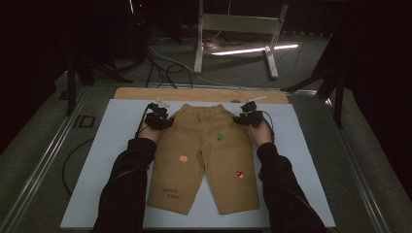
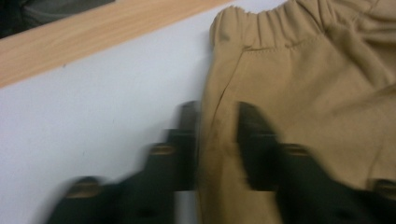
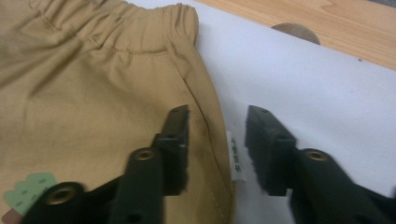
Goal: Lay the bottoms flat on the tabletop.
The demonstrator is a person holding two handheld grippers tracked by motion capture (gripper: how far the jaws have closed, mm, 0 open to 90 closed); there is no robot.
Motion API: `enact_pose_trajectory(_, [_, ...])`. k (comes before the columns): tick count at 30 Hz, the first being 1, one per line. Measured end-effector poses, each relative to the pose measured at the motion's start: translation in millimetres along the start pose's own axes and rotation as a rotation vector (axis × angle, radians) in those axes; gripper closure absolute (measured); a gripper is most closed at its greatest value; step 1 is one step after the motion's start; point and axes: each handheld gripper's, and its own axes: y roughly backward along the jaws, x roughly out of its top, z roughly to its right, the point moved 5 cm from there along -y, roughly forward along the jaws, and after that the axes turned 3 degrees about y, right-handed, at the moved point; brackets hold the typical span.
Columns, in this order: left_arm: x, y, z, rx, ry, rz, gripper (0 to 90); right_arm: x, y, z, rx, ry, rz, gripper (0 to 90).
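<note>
Pants (image 1: 204, 155) made of tan cloth lie flat on the white board (image 1: 111, 145), with the stretchy waistband (image 1: 203, 108) at the far end and the two legs pointing back toward the person.

The left gripper (image 1: 165, 121) sits at the left side of the pants, just below the waistband. In the left gripper view, the left gripper (image 2: 217, 130) has its jaws partly apart. The side edge of the pants (image 2: 299, 102) runs up between them. One jaw is over the white board (image 2: 93, 116) and the other is over the tan cloth. The picture is blurry, so it is hard to say if the jaws touch the cloth.

The right gripper (image 1: 243, 120) sits at the right side of the pants, also just below the waistband. In the right gripper view, the right gripper (image 3: 217, 140) has its jaws partly apart too. They are not squeezing anything. One jaw is over the pants (image 3: 93, 93) and the other is over the white board (image 3: 303, 84). A small white tag (image 3: 236, 156) sticks out from the side seam, right between the jaws.

Three little patches are on the front of the pants: a green patch (image 1: 220, 137), an orange patch (image 1: 183, 158) and a red patch (image 1: 240, 174). Small dark writing (image 1: 170, 193) is near the bottom of the left leg.

A strip of wooden table (image 1: 145, 93) shows past the far edge of the board.
</note>
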Motion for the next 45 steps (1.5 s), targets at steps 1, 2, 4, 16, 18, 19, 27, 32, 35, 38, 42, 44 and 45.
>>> enact_pose_trajectory(1, [-0.1, 0.6, 0.2, -0.009, 0.014, -0.001, 40.7, 1.1, 3.3, 0.6, -0.006, -0.006, 0.011, 43.4])
enact_pose_trajectory(2, [0.3, 1.9, 0.3, -0.008, 0.022, 0.005, 40.7, 1.1, 3.3, 0.6, -0.006, -0.006, 0.011, 43.4])
enact_pose_trajectory(4, [1.2, 4.6, 1.2, -0.036, 0.040, 0.014, 31.2, 2.5, 7.8, 1.8, 0.008, -0.018, 0.030, 35.2])
enact_pose_trajectory(16, [4.4, 40.4, 20.9, -0.185, 0.003, 0.075, 2.1, -2.0, 38.7, -7.2, 0.117, -0.020, 0.073, 12.2])
enact_pose_trajectory(18, [2.5, 47.7, 23.4, -0.205, 0.007, 0.093, 2.1, -4.9, 44.6, -12.8, 0.119, 0.003, 0.069, 12.2])
enact_pose_trajectory(19, [0.7, 51.4, 24.6, -0.208, -0.006, 0.089, 2.1, -6.4, 47.4, -15.9, 0.130, 0.012, 0.075, 12.3])
enact_pose_trajectory(27, [-17.9, 83.5, 33.3, -0.262, -0.070, 0.128, 1.9, -26.9, 77.4, -38.7, 0.192, 0.061, 0.111, 13.3])
enact_pose_trajectory(32, [-33.8, 102.5, 41.7, -0.299, -0.087, 0.133, 1.9, -44.8, 92.7, -48.1, 0.234, 0.053, 0.111, 13.3])
enact_pose_trajectory(35, [-43.4, 115.8, 47.2, -0.323, -0.097, 0.149, 2.0, -57.9, 101.9, -55.7, 0.250, 0.076, 0.118, 12.9])
enact_pose_trajectory(38, [-55.9, 129.1, 55.2, -0.345, -0.125, 0.151, 2.0, -69.5, 114.3, -62.6, 0.268, 0.073, 0.131, 13.2])
enact_pose_trajectory(42, [-73.9, 146.8, 67.9, -0.387, -0.148, 0.166, 2.0, -88.4, 129.8, -73.0, 0.273, 0.090, 0.146, 13.8])
enact_pose_trajectory(44, [-83.0, 154.7, 75.0, -0.410, -0.161, 0.165, 2.0, -98.5, 136.1, -78.1, 0.272, 0.094, 0.146, 14.0])
enact_pose_trajectory(45, [-87.4, 159.7, 78.4, -0.420, -0.172, 0.167, 2.0, -104.2, 138.7, -80.4, 0.269, 0.099, 0.130, 14.0])
